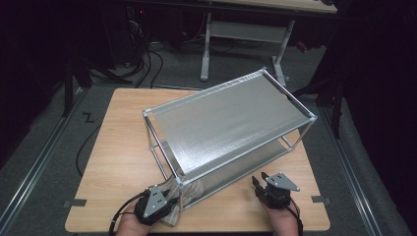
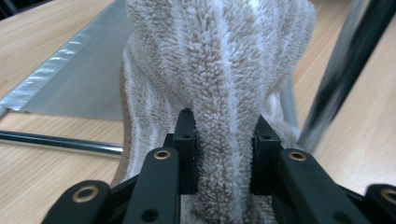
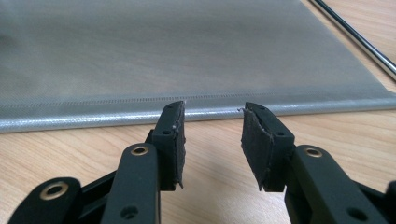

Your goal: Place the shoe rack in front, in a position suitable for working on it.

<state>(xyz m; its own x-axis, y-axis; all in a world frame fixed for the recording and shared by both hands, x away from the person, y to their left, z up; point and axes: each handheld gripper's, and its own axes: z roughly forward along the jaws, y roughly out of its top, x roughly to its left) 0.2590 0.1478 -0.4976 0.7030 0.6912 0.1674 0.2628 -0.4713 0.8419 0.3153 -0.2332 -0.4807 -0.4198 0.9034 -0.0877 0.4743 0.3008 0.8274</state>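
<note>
We keep left tool [image 2: 224,154] pinching striped towel [image 2: 219,70]; feed it low into rack [image 1: 231,123] at near-left corner, clearing post. Right tool [image 3: 212,140] open, empty, steadying near worktop [image 1: 118,147].

Left gripper [image 1: 173,199] and right gripper [image 1: 259,184]: black bodies, each topped by a grey three-cornered plate (small dark screws at corners); black jaw arms with brass-ringed pivot holes; rough dark pads [image 3: 254,137]; black cables trailing back.

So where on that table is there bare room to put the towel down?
Bare wood lies left of the rack, out to the table edge, and in front between the grippers. The near left corner is crowded: left gripper, towel, rack leg.
</note>
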